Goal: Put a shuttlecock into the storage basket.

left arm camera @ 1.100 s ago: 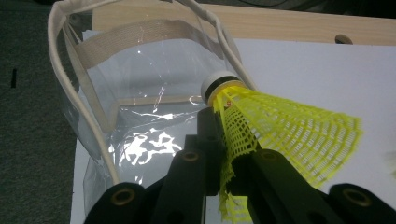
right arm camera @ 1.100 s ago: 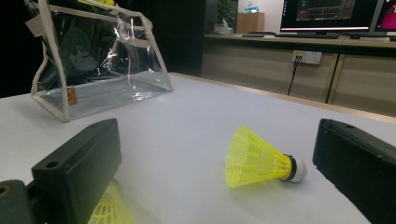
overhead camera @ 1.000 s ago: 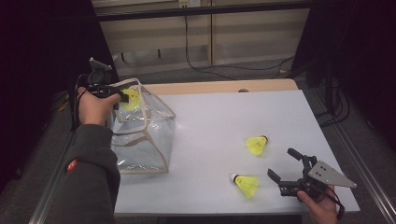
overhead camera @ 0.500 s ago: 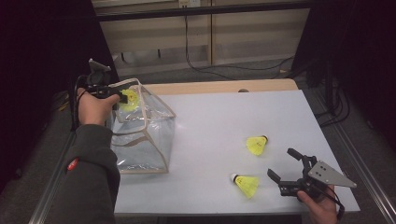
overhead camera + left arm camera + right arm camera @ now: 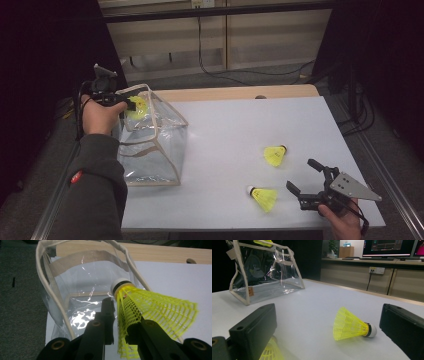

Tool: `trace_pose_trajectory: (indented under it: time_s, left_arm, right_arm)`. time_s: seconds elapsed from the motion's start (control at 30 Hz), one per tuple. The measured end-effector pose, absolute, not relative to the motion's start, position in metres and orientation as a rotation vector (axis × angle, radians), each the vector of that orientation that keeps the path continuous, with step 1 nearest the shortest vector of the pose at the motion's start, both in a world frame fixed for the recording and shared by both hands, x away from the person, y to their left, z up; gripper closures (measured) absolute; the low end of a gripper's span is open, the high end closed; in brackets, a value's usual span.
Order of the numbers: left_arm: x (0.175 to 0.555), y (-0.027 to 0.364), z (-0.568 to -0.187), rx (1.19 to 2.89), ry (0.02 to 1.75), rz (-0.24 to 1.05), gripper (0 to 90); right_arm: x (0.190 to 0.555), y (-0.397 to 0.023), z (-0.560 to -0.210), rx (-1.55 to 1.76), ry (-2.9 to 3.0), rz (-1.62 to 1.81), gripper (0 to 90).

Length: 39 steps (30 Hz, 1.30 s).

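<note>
The left claw [image 5: 131,105] hangs over the mouth of the clear bag [image 5: 150,145] at the table's [image 5: 225,135] left edge. Its jaws have just been opening, yet the yellow shuttlecock [image 5: 150,315] sits between them, skirt against the pads (release looks under way, not finished). Two more shuttlecocks [image 5: 275,155] [image 5: 263,197] lie at the right, where the right claw [image 5: 305,177] waits wide open, holding nothing.

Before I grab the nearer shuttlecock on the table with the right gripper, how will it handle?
The nearer shuttlecock looks very light. Its yellow mesh skirt probably flexes under squeeze, as the held shuttlecock suggests. Lying on its side, it may roll in an arc if the open right gripper nudges it.
</note>
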<state>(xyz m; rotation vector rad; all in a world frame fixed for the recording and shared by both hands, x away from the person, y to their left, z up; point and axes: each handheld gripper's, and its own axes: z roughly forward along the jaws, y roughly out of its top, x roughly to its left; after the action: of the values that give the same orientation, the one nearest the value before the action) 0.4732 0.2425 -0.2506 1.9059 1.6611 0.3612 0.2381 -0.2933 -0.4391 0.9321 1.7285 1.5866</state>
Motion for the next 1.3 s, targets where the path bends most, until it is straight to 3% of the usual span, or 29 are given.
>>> trace_pose_trajectory:
  time_s: [0.53,0.57,0.67,0.8,0.87,0.9,0.93,0.97,1.3]
  left_arm:
    - [0.4732,0.2413,-0.2518,1.914,1.645,0.366,71.6]
    - [0.4732,0.2412,-0.2519,1.915,1.646,0.358,72.3]
    - [0.4730,0.2416,-0.2522,1.903,1.655,0.342,86.8]
    - [0.4732,0.2420,-0.2537,1.893,1.671,0.311,88.0]
    - [0.4730,0.2426,-0.2538,1.887,1.665,0.347,83.4]
    - [0.4729,0.2429,-0.2538,1.872,1.655,0.370,72.5]
    - [0.4726,0.2430,-0.2537,1.875,1.651,0.364,68.6]
    - [0.4726,0.2431,-0.2536,1.887,1.650,0.344,73.2]
    - [0.4705,0.2461,-0.2507,1.873,1.638,0.341,69.2]
  right_arm:
    - [0.2380,-0.2934,-0.4389,0.932,1.728,1.587,0.9]
    - [0.2380,-0.2934,-0.4390,0.932,1.728,1.587,0.9]
    - [0.2376,-0.2928,-0.4387,0.937,1.726,1.593,0.9]
    - [0.2376,-0.2931,-0.4387,0.937,1.727,1.591,0.8]
    - [0.2377,-0.2933,-0.4387,0.938,1.724,1.589,0.8]
    - [0.2377,-0.2933,-0.4387,0.938,1.725,1.591,0.8]
    - [0.2377,-0.2932,-0.4387,0.938,1.726,1.590,0.9]
    - [0.2377,-0.2931,-0.4387,0.937,1.726,1.591,0.9]
    - [0.2376,-0.2931,-0.4387,0.936,1.727,1.590,0.8]
